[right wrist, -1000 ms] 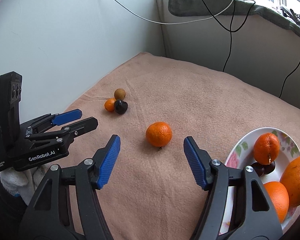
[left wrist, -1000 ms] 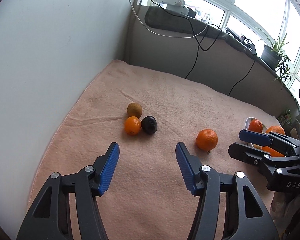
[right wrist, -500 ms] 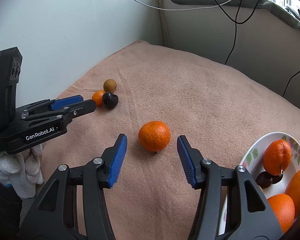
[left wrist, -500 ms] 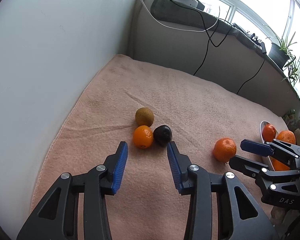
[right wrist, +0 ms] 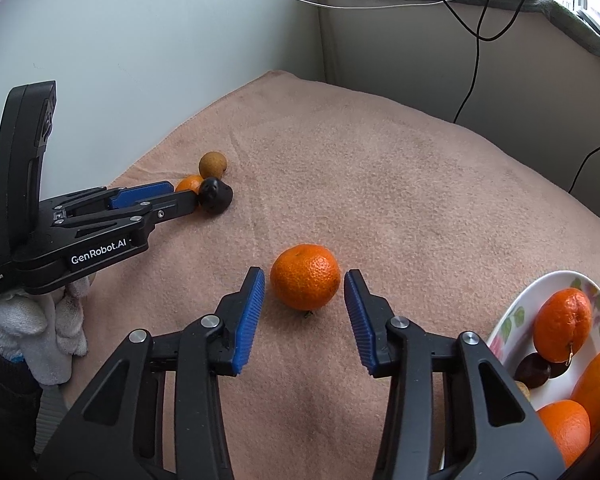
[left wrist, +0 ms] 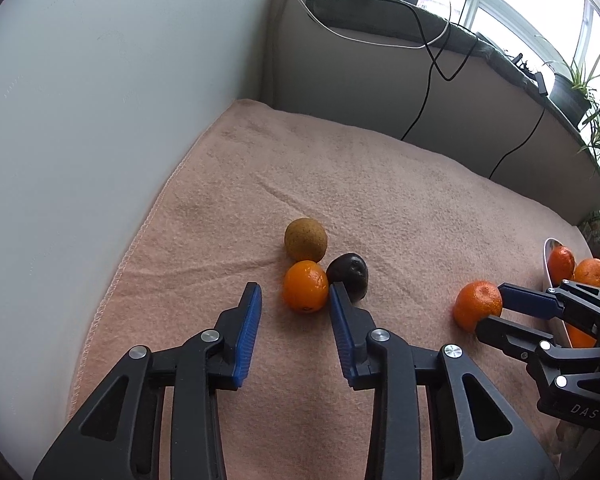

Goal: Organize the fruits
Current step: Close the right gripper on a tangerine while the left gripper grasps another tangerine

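Note:
On the pink towel (left wrist: 380,184) a small orange (left wrist: 305,286) sits between the tips of my left gripper (left wrist: 295,294). Its jaws are closing; the right pad is at the fruit's edge and a gap shows on the left. A dark fruit (left wrist: 348,276) and a brown fruit (left wrist: 305,239) touch that orange. My right gripper (right wrist: 303,280) straddles a mandarin (right wrist: 305,276) with its jaws closing, and narrow gaps remain on both sides. Each gripper appears in the other's view: the right gripper (left wrist: 490,306) around the mandarin (left wrist: 474,304), the left gripper (right wrist: 184,196) at the fruit cluster.
A white flowered plate (right wrist: 512,312) at the right holds several oranges and a dark fruit. A white wall borders the towel on the left and a low ledge with black cables stands behind it. A white-gloved hand (right wrist: 40,332) holds the left gripper.
Both grippers moved forward and down to their fruits, and both pairs of jaws narrowed. The small orange and the mandarin now lie between the fingertips.

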Tool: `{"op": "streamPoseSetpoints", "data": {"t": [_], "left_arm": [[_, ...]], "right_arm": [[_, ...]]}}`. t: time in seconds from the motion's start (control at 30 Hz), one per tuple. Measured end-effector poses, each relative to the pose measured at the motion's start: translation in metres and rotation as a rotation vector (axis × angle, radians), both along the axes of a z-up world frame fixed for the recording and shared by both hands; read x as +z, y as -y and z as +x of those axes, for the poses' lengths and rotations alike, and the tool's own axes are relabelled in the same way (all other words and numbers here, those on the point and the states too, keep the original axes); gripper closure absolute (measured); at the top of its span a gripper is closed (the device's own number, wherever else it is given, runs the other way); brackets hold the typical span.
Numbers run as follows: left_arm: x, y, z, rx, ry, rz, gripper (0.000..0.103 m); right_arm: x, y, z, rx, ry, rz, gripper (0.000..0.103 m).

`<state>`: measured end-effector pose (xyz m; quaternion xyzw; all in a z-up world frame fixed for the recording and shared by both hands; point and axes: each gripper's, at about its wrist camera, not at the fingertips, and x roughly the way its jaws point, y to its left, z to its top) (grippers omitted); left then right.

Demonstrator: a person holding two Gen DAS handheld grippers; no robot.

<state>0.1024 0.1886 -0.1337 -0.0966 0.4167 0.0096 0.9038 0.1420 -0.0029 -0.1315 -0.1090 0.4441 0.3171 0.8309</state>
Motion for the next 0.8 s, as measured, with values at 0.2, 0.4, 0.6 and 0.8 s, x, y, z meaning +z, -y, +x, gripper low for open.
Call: {"op": "streamPoseSetpoints", "data": {"t": [0.2,0.4,0.6,0.8], "left_arm": [[0.001,0.0028,0.0049,-0.016,0.0,0.004,0.073],[-0.0015,0.0048,0.006,-0.042,-0.008,-0.007,0.081],[-0.0049,0.003,0.0078,-0.048,-0.019,-0.021,0.082],[-0.0039,0.0082,0.0064,-0.047,-0.007,0.016,0.083]], "right_arm": [[-0.002,-0.003,0.0027,-0.002,-0.005,-0.007,0.059],[-0.0033,-0.0054,0.0035,0.009,-0.022,0.0,0.063],[-0.0048,-0.0048,0.0054,0.016,-0.025,-0.001,0.063],[-0.004,-0.0029,0.0049,0.015,-0.023,0.007,0.064]]}}
